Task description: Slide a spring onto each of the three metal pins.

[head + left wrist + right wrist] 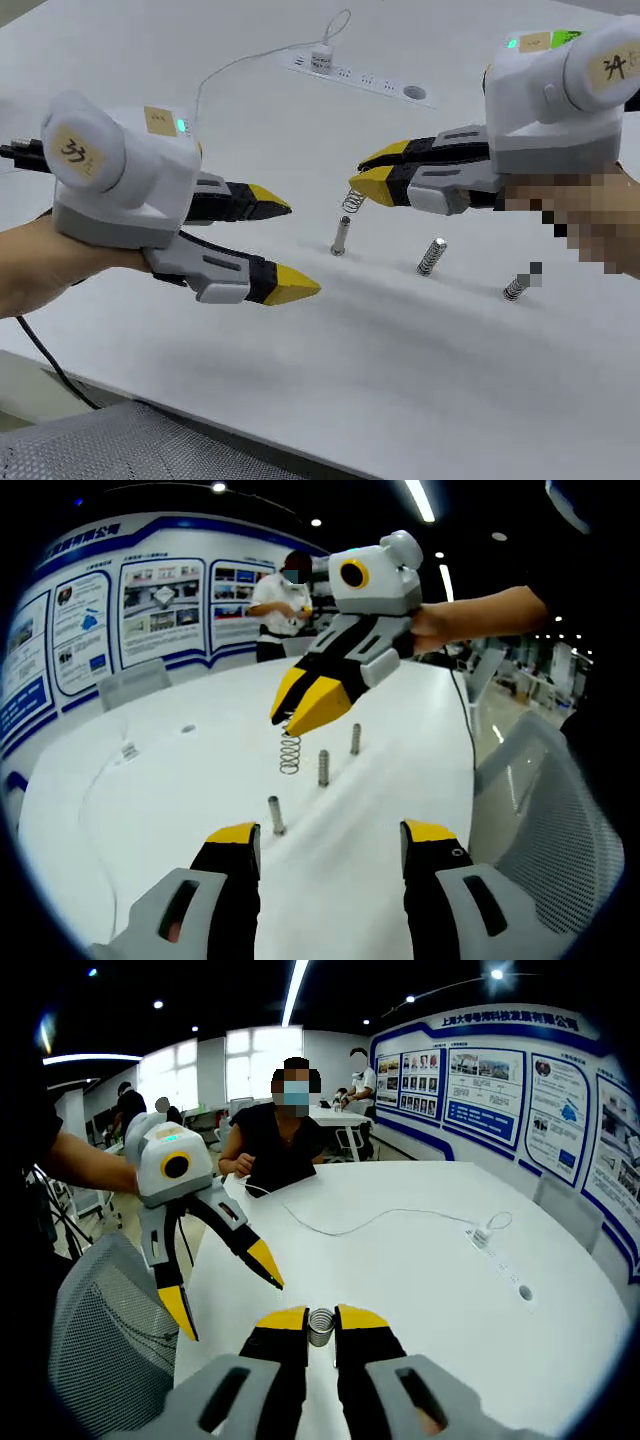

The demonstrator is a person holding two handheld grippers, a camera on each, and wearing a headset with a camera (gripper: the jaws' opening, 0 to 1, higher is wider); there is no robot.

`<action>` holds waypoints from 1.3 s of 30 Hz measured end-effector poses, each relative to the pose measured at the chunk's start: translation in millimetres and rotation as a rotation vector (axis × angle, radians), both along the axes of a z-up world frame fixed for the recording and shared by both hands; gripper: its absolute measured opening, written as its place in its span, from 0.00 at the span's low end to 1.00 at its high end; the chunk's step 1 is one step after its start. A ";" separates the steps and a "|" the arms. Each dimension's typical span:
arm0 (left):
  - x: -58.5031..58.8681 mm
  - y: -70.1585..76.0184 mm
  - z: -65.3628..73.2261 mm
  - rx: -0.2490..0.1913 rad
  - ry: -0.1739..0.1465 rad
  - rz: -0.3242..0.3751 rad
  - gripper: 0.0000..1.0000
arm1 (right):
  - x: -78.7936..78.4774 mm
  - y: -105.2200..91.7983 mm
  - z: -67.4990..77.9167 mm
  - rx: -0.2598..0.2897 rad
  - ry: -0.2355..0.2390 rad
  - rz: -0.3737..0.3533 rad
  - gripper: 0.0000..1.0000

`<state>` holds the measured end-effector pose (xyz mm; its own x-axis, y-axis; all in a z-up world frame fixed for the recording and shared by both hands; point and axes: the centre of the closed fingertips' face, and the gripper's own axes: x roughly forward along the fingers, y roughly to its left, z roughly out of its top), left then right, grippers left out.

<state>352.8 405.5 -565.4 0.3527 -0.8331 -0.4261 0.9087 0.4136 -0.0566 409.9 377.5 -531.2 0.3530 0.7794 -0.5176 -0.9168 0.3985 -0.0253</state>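
head view: my right yellow-tipped gripper (358, 172) pinches the small coiled steel spring (353, 201) close above the bare upright metal pin (340, 235); the other two pins (431, 257) already wear springs. my left gripper (303, 249) hangs open, empty. held by its top, the spring could swing, miss the pin tip or knock it over.

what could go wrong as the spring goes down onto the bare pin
1. The right claw seems to pinch the spring by its top coils alone, so it may swing or slip out.
2. The spring hangs a little to one side of the bare pin. Lowered as is, its bottom coil may catch the pin's tip and buckle or pop free.
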 end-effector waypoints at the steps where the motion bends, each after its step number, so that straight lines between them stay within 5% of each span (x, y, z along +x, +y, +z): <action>1: 1.3 2.4 0.0 -0.002 0.004 0.007 0.61 | 2.3 0.0 -1.2 -0.003 -0.001 -0.006 0.10; 15: 9.2 22.7 5.4 -0.010 0.038 0.069 0.87 | 24.7 -3.3 -29.5 -0.051 0.058 -0.079 0.10; 39: 10.0 26.0 -4.5 0.008 0.057 0.111 0.92 | 29.2 3.8 -65.7 -0.150 0.085 -0.039 0.10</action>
